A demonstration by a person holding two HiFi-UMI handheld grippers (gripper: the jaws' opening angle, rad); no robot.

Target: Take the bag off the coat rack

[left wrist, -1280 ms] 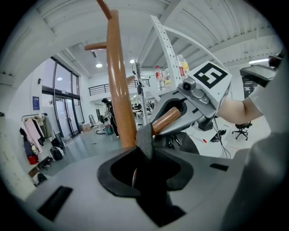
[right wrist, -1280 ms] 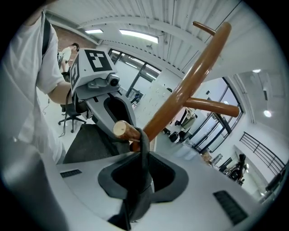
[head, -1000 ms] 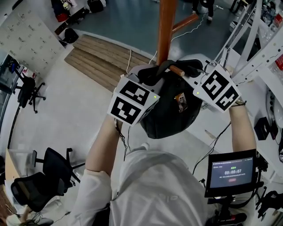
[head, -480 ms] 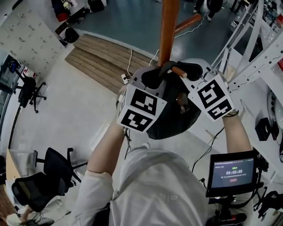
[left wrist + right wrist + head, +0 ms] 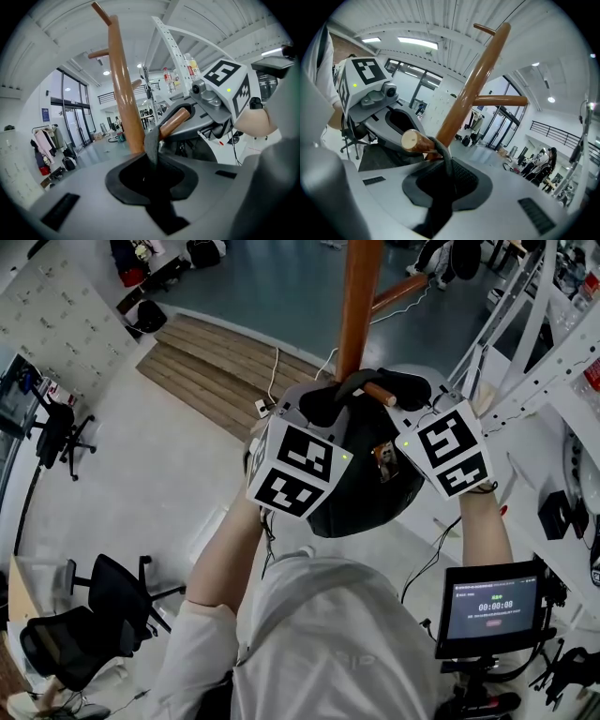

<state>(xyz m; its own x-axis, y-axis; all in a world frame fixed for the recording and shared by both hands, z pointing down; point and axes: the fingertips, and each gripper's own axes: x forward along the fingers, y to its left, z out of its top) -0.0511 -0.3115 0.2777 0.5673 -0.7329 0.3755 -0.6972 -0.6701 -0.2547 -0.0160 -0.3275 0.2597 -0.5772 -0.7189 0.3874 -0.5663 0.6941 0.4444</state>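
Observation:
A black bag [image 5: 361, 486] hangs by its strap from a short wooden peg [image 5: 378, 391] on the orange-brown coat rack pole [image 5: 359, 306]. My left gripper [image 5: 317, 401] holds the strap on the peg's left side and my right gripper [image 5: 410, 388] holds it on the right. In the left gripper view the grey strap [image 5: 152, 139] loops over the peg [image 5: 174, 121] and runs down between the shut jaws of the left gripper [image 5: 153, 174]. In the right gripper view the strap [image 5: 442, 158] wraps the peg [image 5: 416, 139] near its tip, with the right gripper [image 5: 444, 183] shut on it.
A screen on a stand [image 5: 492, 604] sits at my lower right, with white shelving frames [image 5: 544, 324] beyond it. Black office chairs [image 5: 89, 620] stand at the lower left. Higher pegs [image 5: 500, 100] branch off the pole above the strap.
Both grippers have drawn closer together under the peg, and the left marker cube has shifted right and up. The bag has risen slightly with them. Little has moved in the last half second.

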